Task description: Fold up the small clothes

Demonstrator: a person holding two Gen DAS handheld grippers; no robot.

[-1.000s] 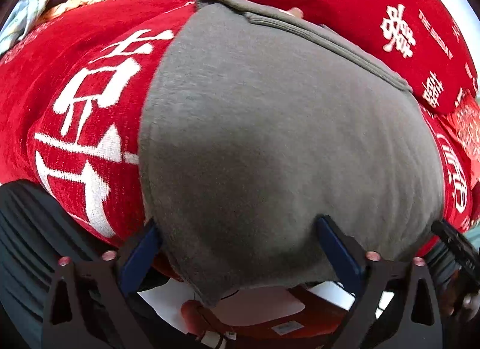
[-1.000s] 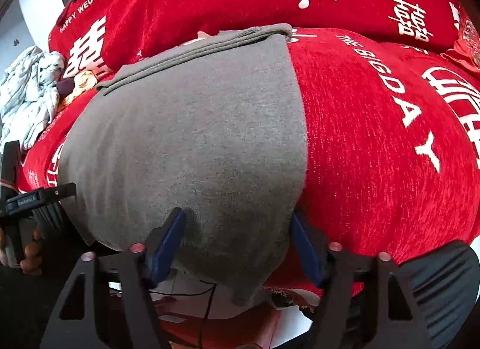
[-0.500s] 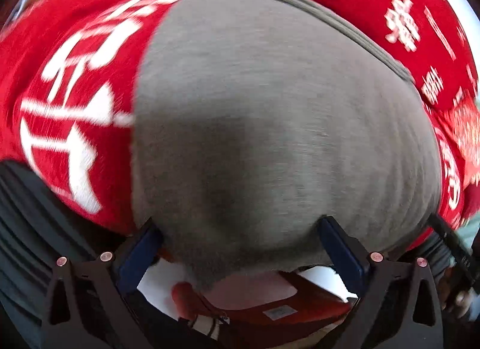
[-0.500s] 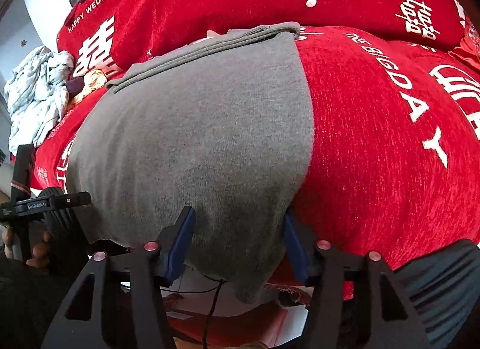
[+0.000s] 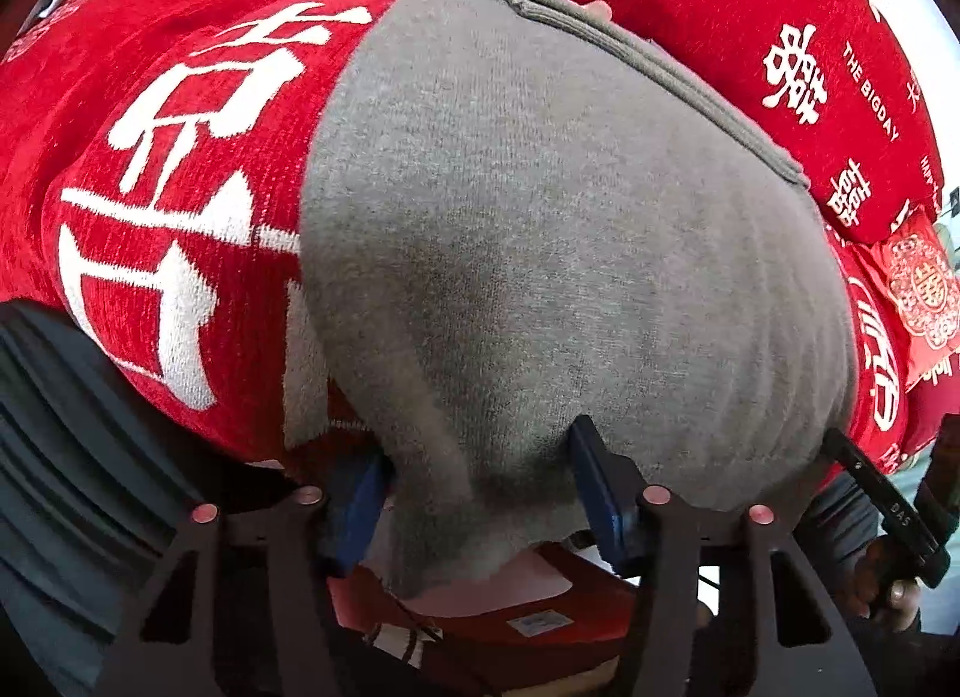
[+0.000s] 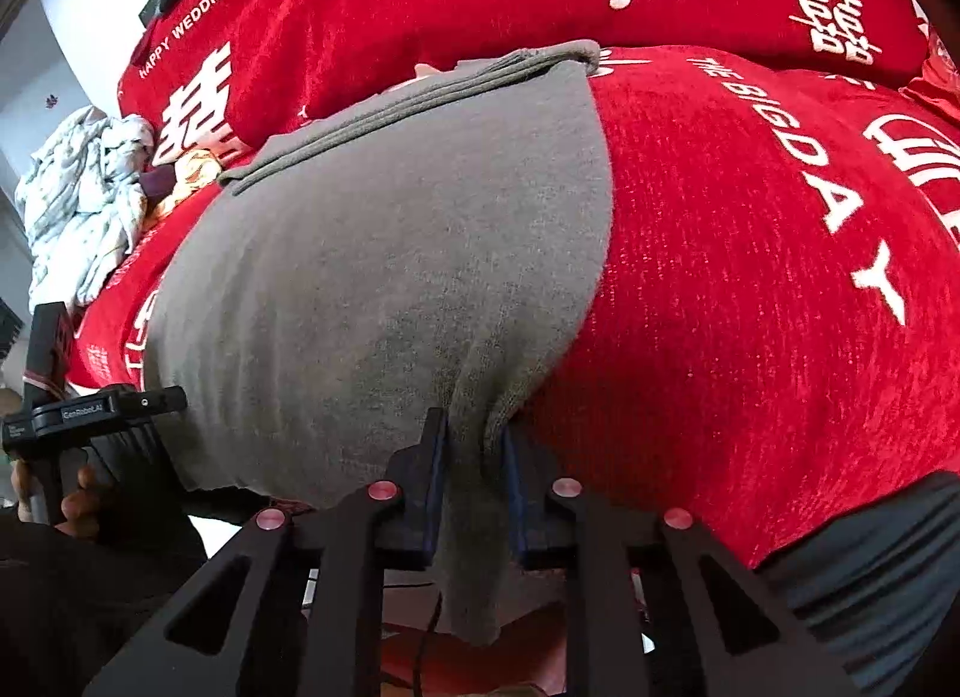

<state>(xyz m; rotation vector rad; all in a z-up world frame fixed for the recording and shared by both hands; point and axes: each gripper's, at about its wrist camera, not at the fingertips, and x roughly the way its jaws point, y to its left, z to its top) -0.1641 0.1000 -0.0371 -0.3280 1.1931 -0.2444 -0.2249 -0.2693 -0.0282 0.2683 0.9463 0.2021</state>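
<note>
Grey garment (image 5: 540, 253) lies flat on red cover (image 5: 168, 169). R gripper (image 6: 474, 451) jaws clenched on its near corner; L gripper (image 5: 480, 481) jaws part-closed round other corner, grip unclear.

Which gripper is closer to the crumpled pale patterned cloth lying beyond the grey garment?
Left. The crumpled pale patterned cloth lies at that end; the left gripper is below it, the right gripper farther along the grey knit garment.

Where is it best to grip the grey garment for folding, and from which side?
Probably grip the grey garment at its two near corners, coming from the near edge: they overhang the red cover, so fingers fit around them, as the right hand-held gripper does.
</note>
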